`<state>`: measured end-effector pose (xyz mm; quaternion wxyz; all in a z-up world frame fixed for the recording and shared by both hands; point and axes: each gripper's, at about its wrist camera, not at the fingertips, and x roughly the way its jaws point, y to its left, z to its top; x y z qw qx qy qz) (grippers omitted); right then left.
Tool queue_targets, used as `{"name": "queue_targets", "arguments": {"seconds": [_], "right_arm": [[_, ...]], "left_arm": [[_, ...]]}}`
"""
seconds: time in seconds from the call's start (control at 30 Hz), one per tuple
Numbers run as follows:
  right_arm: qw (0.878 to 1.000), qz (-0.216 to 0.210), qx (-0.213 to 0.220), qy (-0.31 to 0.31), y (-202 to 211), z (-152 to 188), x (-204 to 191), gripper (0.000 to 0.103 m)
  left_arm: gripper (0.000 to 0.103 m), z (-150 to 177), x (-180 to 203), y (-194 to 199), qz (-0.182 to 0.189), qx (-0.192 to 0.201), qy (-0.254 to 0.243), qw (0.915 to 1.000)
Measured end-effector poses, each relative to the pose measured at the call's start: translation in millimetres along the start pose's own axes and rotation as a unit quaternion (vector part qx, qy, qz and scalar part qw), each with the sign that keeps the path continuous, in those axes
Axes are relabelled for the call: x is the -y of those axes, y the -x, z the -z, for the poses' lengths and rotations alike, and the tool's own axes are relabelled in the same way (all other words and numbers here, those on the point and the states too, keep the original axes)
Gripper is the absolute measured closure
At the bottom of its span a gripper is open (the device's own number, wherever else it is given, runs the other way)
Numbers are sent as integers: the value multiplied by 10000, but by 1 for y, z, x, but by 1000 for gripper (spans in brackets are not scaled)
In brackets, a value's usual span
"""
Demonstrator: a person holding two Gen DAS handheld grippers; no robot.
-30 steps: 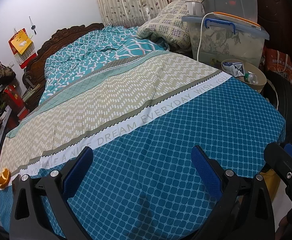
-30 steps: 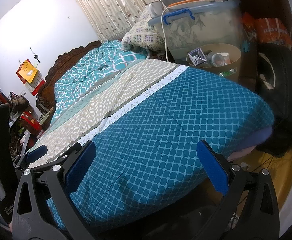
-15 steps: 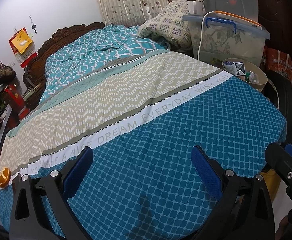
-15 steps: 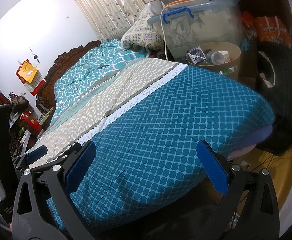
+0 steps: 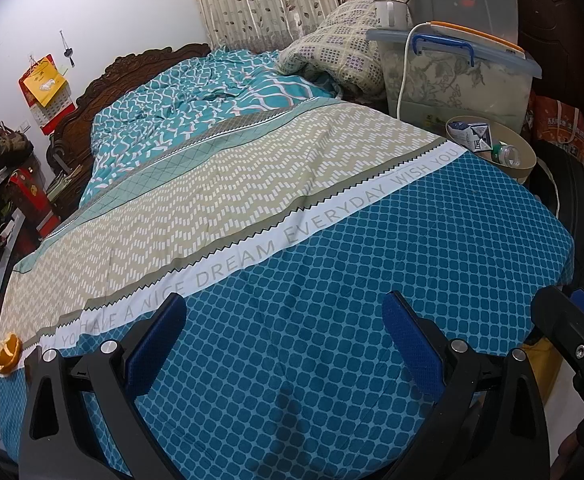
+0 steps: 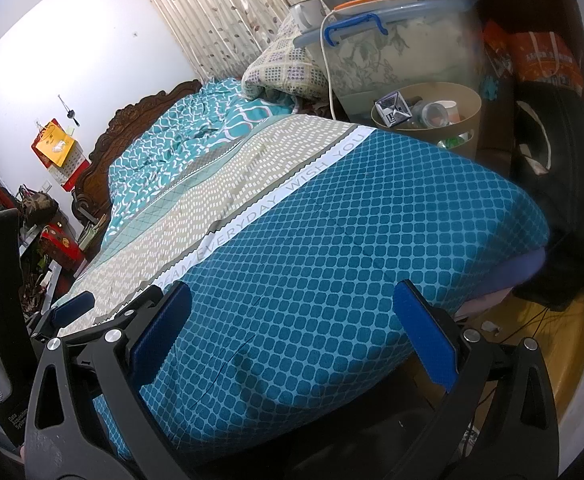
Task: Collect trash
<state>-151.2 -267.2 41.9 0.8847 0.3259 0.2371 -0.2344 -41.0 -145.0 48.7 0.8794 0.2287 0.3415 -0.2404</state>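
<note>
An orange peel (image 5: pixel 7 351) lies at the bed's near left edge in the left wrist view. A tan waste bin (image 5: pixel 526 160) stands off the bed's far right corner, holding a crushed carton (image 5: pixel 472 134) and a clear bottle (image 5: pixel 508 153); it also shows in the right wrist view (image 6: pixel 466 120). My left gripper (image 5: pixel 284 340) is open and empty above the blue foot of the bed. My right gripper (image 6: pixel 292 332) is open and empty over the bed's right corner; part of it (image 5: pixel 572 344) shows at the right of the left wrist view.
A patterned bedsheet (image 5: pixel 292 208) covers the bed. A rolled quilt (image 5: pixel 340 52) and a lidded storage box (image 5: pixel 460 76) with a white cable stand behind the bin. Red bags (image 6: pixel 540 56) and a dark suitcase (image 6: pixel 556 184) crowd the right side. Shelves with clutter (image 5: pixel 12 184) line the left.
Both views have drifted slightly; the bin and box sit a little lower and closer in frame. Both grippers stay open and empty.
</note>
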Motion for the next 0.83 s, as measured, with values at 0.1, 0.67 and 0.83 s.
{"name": "queue_targets", "arguments": {"seconds": [0.1, 0.67, 0.83], "right_arm": [[10000, 0, -1, -1, 0, 0, 0, 3], [10000, 0, -5, 0, 0, 0, 0, 3], [10000, -10, -18, 57, -2, 0, -3, 3]], "left_arm": [[9, 0, 0, 0, 0, -1, -2, 10000], [9, -2, 2, 1, 62, 30, -39, 10000], [9, -5, -4, -2, 106, -41, 56, 9999]]}}
